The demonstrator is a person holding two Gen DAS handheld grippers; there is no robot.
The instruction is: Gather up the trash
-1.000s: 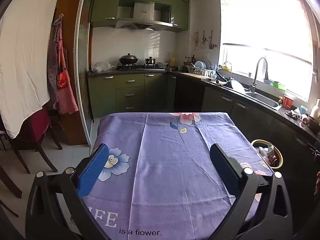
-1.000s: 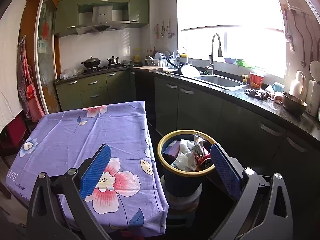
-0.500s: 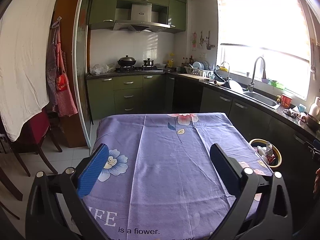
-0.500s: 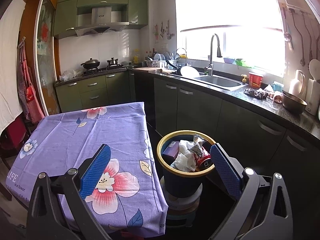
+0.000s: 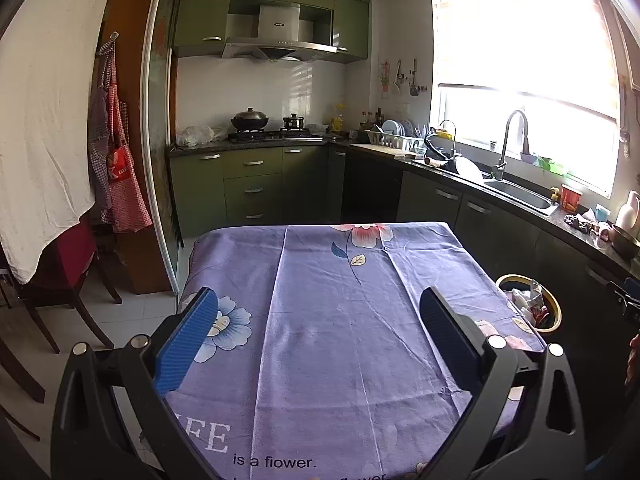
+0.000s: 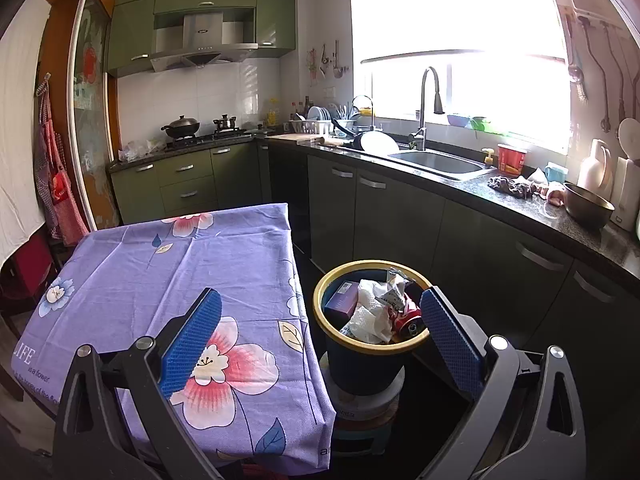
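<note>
Presently, the trash bin [image 6: 370,334], a dark blue pail with a yellow rim, is seen standing on a low stool just beside the right edge of the worktop [image 6: 168,276]. It is filled with crumpled white paper [image 6: 370,314], a purple box [image 6: 340,300], a silver wrapper [image 6: 394,290] and a crushed red can [image 6: 406,316], all lying inside the rim. In the left wrist view the same bin [image 5: 550,308] is partly hidden behind the right edge of the worktop [image 5: 340,320].

The right claw [image 6: 320,334] is held above the gap between the worktop and the bin, its blue-padded fingers spread wide with nothing between them. One pad [image 6: 192,342] is seen over the cloth; the other [image 6: 450,340] overlaps the bin's right rim in the picture, though contact cannot be judged.

The left claw [image 5: 318,336] is held over the middle of the worktop, likewise spread wide and gripping nothing.

The worktop is covered by a purple flowered cloth [image 5: 360,264] printed with the words "is a flower."

Beyond the bin, dark green cabinets [image 6: 404,216] are noted under a black counter carrying a steel sink [image 6: 436,162], a faucet [image 6: 430,104], a red cup [image 6: 512,160] and a metal bowl [image 6: 588,204]. Farther back from the bin, a wok [image 6: 182,126] is seen on the stove under a range hood [image 6: 200,46].
</note>
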